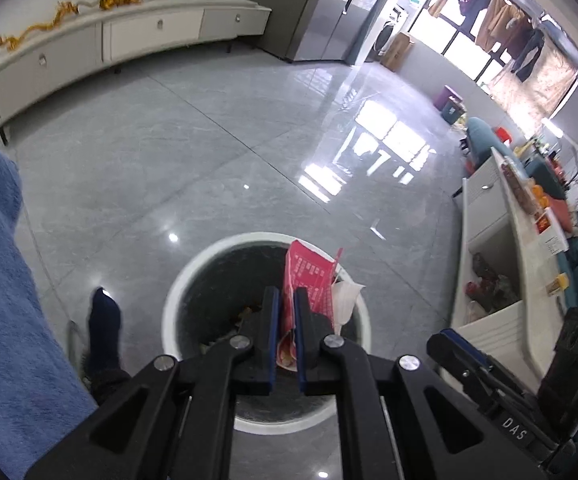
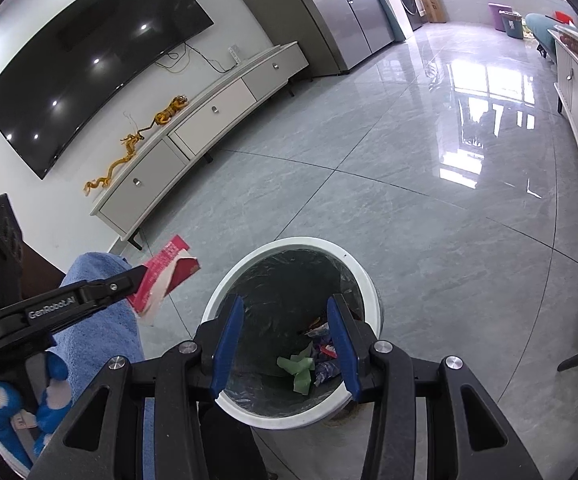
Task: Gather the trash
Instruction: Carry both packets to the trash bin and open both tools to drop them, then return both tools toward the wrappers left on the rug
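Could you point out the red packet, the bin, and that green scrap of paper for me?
red packet [image 1: 309,280], left wrist view, on its printed face above the fingers.
bin [image 2: 217,300], right wrist view, on its white rim, left side.
green scrap [image 2: 299,370], right wrist view, on its middle, inside the bin.

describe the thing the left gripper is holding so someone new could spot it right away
Find the round white trash bin with a dark liner on the grey tiled floor. Above it, the left gripper pinches a flattened red packet with white print and a torn whitish edge. It is the only piece not yet inside the bin.
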`<state>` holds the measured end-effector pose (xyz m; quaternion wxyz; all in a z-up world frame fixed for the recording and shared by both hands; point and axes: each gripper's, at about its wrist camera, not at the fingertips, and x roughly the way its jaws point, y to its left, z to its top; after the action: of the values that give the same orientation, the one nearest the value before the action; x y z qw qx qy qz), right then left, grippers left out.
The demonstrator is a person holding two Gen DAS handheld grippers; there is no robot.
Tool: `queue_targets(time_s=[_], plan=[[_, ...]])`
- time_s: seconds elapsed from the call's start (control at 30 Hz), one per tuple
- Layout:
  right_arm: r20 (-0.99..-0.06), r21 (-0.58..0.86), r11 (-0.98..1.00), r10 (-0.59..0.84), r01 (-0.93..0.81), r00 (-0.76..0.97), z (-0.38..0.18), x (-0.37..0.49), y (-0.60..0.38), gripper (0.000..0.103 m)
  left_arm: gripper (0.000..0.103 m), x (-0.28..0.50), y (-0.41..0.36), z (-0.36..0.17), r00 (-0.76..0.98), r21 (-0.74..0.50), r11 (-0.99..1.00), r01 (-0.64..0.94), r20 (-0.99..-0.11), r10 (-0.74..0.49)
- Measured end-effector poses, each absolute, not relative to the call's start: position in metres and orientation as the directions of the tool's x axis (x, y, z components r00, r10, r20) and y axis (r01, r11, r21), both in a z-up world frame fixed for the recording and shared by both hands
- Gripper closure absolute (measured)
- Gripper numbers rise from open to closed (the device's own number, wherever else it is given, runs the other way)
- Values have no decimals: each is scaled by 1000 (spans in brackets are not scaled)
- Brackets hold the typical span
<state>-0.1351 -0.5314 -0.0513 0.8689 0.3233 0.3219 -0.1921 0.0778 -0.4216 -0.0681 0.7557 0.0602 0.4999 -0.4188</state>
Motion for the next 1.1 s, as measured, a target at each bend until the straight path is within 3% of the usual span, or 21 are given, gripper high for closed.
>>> queue_targets(time_s=[0.5,0.53,0.57,0.6,0.63,1.1], plan=[[-675,449,704,-136,550,725,-51,-143,-533,59,95,76,-428,-90,89,-364,643,674,-823,-560],[-674,451,702,-137,551,726,-51,-143,-533,59,87,76,-428,-91,85,-368,643,672,-824,-560],[-674,451,701,-139,552,726,-51,-144,-532,59,54,77,-428,-91,82,-371,643,671,-824,-561],[-674,451,700,-140,554,725,-52,-144,-533,59,35,76,-427,-92,87,-374,644,668,-819,-567],[-674,452,698,-141,555,725,-52,-144,-533,58,26,76,-426,-90,102,-373,646,666,-812,-574],[-658,471,681,-152,561,737,-48,-153,-528,58,26,75,-405,-73,180,-336,690,641,-808,-561]])
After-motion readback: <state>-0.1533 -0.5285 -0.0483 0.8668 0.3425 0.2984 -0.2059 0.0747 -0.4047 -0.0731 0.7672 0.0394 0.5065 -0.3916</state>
